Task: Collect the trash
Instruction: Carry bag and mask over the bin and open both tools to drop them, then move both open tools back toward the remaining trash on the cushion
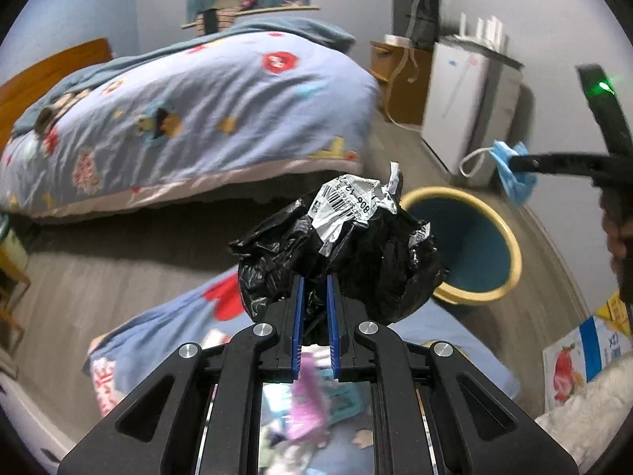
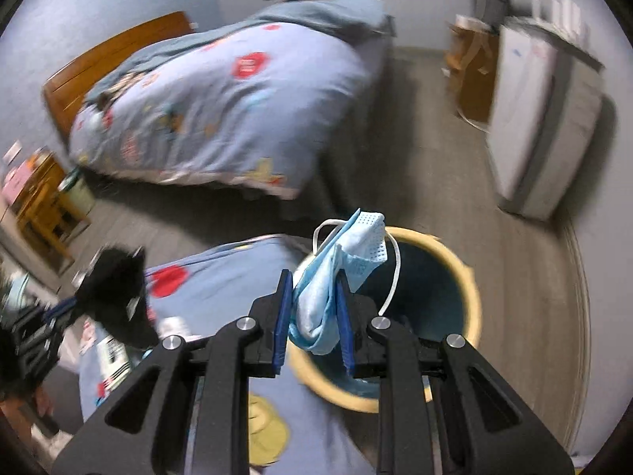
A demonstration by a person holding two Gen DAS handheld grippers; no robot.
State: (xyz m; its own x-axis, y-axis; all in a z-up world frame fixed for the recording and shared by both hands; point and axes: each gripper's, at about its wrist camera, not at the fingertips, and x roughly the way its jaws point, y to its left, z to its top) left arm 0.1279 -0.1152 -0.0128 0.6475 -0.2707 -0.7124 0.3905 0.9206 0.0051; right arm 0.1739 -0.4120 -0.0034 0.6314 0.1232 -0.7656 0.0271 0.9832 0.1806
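The left gripper [image 1: 315, 281] pinches a crumpled black plastic bag [image 1: 348, 261] with a white label, while the right gripper [image 2: 314, 281] clamps a blue face mask [image 2: 336, 277]. Just beyond both stands the yellow-rimmed bin [image 2: 472, 289] on the floor, with the quilted bed [image 1: 190, 118] farther back.

Black plastic bag [image 1: 340, 261], crumpled into a wad w/ a torn white barcode label on top, pinched in my left gripper [image 1: 315, 281]. Blue face mask [image 2: 336, 273], folded, white ear loops hanging loose, clamped in my right gripper [image 2: 312, 283]. Bin [image 2: 470, 297]: round, yellow rim, dark blue inside, upright on floor, just below mask.
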